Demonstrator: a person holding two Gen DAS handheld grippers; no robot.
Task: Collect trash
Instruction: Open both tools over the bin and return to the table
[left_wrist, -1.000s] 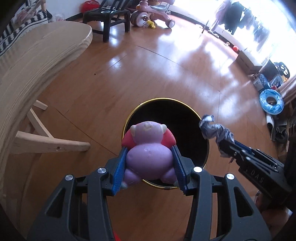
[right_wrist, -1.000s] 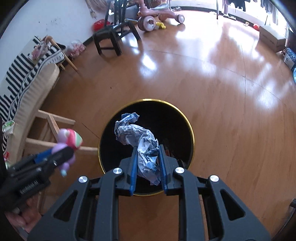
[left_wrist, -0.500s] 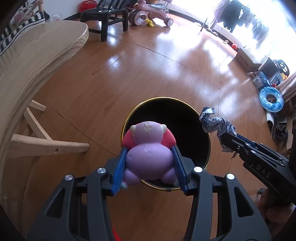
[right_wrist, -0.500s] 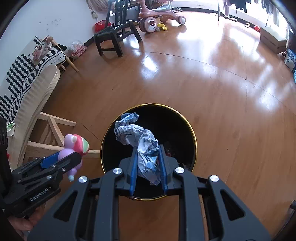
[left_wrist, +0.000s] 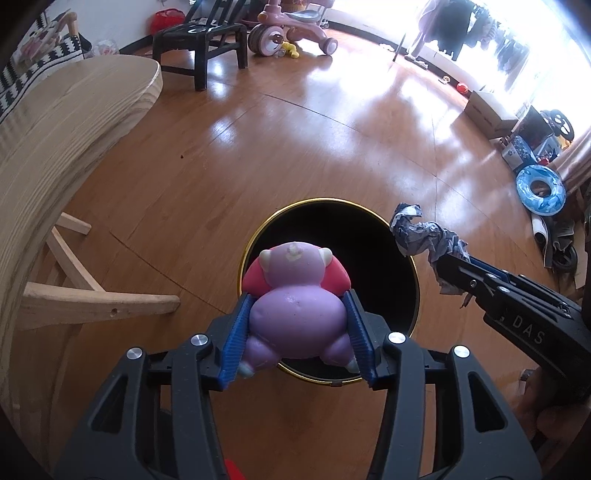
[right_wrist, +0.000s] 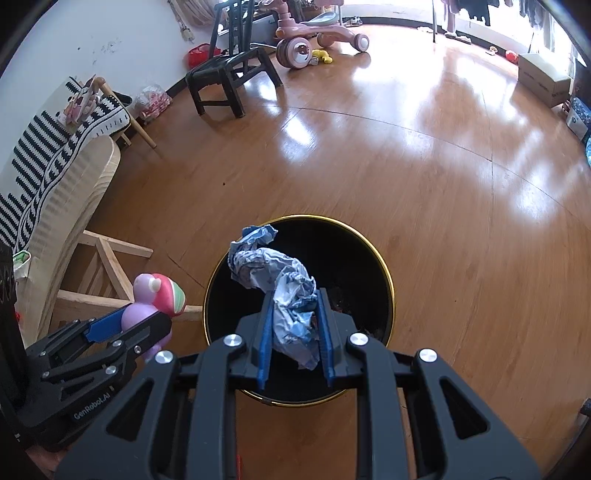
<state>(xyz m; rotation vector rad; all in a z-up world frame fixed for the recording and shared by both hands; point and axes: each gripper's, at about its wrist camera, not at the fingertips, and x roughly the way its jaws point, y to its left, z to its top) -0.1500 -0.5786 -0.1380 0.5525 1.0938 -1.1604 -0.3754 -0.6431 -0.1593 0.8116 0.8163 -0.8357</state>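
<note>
My left gripper (left_wrist: 297, 325) is shut on a purple and red squishy toy (left_wrist: 295, 310) and holds it over the near rim of a black trash bin with a gold rim (left_wrist: 416, 280). My right gripper (right_wrist: 294, 325) is shut on a crumpled blue-white wrapper (right_wrist: 280, 284) above the same bin (right_wrist: 388, 280). The wrapper (left_wrist: 424, 236) also shows in the left wrist view, over the bin's right rim. The toy (right_wrist: 155, 299) shows in the right wrist view, left of the bin.
A wooden table (left_wrist: 62, 133) with angled legs stands to the left. A black chair (left_wrist: 199, 40) and a pink ride-on toy (left_wrist: 288, 29) stand at the back. Boxes and a blue swim ring (left_wrist: 541, 190) lie at the right. Wooden floor surrounds the bin.
Both grippers have drawn back and up a little from the bin, so it looks slightly smaller. Both still hold their objects.
</note>
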